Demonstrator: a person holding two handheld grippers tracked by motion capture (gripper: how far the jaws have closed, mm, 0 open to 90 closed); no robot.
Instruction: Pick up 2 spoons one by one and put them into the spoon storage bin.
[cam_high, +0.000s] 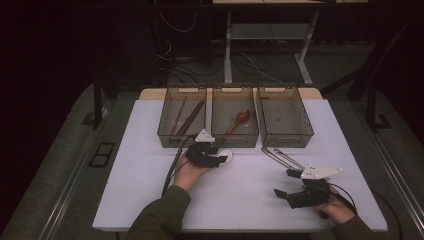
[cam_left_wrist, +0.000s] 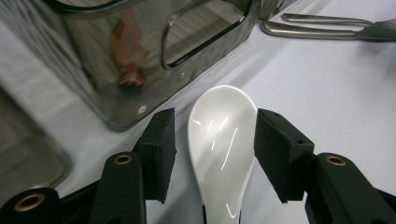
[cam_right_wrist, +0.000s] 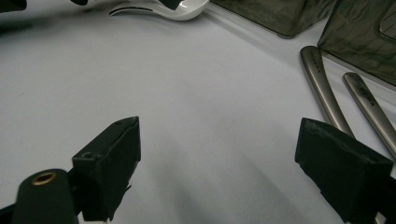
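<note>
White spoon (cam_left_wrist: 223, 154) lies near the table's (cam_high: 150, 190) far edge, before the middle bin (cam_high: 235, 137) | left gripper (cam_left_wrist: 212, 154) spread astride it, seemingly poised to pinch | right gripper (cam_right_wrist: 233, 163) spread, empty, beside metal tongs (cam_right_wrist: 322, 88).

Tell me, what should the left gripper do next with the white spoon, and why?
Probably close. The left gripper is open with a pad on each side of the white spoon, which lies on the table, so squeezing shut should grip it.
</note>
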